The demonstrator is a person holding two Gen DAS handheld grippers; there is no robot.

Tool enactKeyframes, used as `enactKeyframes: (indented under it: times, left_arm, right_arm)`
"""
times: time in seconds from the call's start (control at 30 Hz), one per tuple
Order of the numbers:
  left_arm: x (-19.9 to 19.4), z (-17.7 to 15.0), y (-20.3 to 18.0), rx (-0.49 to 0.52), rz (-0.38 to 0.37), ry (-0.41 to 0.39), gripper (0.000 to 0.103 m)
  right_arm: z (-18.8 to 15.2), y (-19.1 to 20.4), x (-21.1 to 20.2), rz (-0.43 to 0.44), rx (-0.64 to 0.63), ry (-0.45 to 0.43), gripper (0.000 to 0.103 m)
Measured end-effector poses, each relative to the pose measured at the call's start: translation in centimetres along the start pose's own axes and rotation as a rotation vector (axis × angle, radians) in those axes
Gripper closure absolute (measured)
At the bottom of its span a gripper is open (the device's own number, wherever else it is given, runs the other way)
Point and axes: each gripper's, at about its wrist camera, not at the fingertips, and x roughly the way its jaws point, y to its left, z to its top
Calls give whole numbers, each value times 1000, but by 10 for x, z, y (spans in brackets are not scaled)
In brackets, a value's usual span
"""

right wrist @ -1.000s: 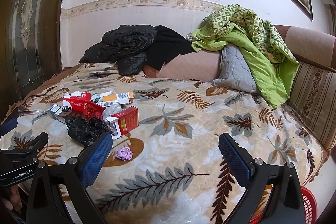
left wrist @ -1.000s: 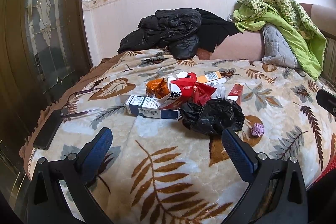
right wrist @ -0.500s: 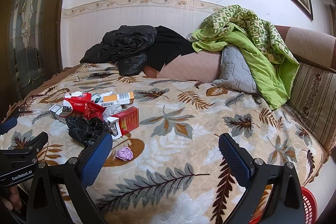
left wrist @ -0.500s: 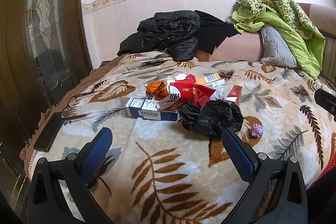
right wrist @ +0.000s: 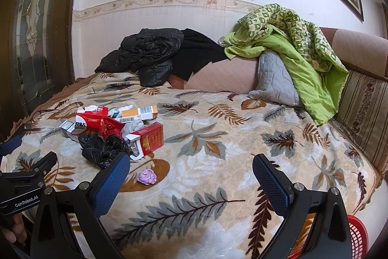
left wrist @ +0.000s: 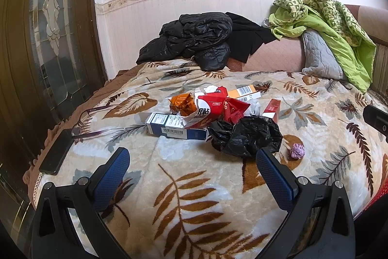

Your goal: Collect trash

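Fingers on both our left gripper [left wrist: 192, 163] and right gripper [right wrist: 190, 168] gape empty over the bed [right wrist: 218, 162], the black bag [left wrist: 246, 137] heaped at 1 o'clock from the left, nearer it than the right.

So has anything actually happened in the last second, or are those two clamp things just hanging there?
Almost nothing. The left gripper has drifted slightly, so its view sits a little differently, but nothing was picked up or let go. Both it and the right gripper stay open and empty above the blanket. The trash pile, black bag and purple wad lie where they were.
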Motion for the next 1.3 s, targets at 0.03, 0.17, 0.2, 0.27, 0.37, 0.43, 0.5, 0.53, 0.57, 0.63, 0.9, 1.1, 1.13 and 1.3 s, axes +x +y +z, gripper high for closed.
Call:
enactKeyframes:
  times: [0.03,0.17,0.2,0.27,0.37,0.43,0.5,0.53,0.57,0.63,0.9,1.1,1.13,1.3]
  left_arm:
    - [0,0,0,-9,-3,-2,0]
    - [0,0,7,-15,-4,25,0]
    - [0,0,8,-12,-4,34,0]
    - [1,2,9,0,0,48,0]
    - [4,3,12,25,6,71,0]
    - [7,4,13,37,2,86,0]
    - [10,4,12,41,-2,69,0]
    - [11,4,12,42,-9,65,0]
    - [13,5,11,41,-20,63,0]
    - [16,8,11,40,-46,69,0]
    - [46,18,12,-24,-154,168,20]
    - [72,24,7,-96,-248,216,20]
    - [79,25,3,-97,-263,233,20]
    - [105,25,-17,-110,-332,314,20]
  right_arm:
    - [0,0,0,6,1,0,1]
    - [-1,3,1,47,4,10,2]
    - [-1,4,3,62,5,16,2]
    - [-2,7,5,87,3,29,3]
    - [-3,13,13,143,-10,68,8]
    - [-5,20,22,189,-23,114,12]
    - [-7,25,35,233,-20,172,19]
    - [-9,26,41,247,-16,195,22]
    - [-10,28,50,266,-5,225,23]
    - [-11,30,67,283,9,274,27]
    - [-25,35,141,299,79,519,53]
    - [-28,36,138,296,53,514,73]
    - [-28,34,134,290,57,499,74]
    - [-22,16,124,244,105,449,74]
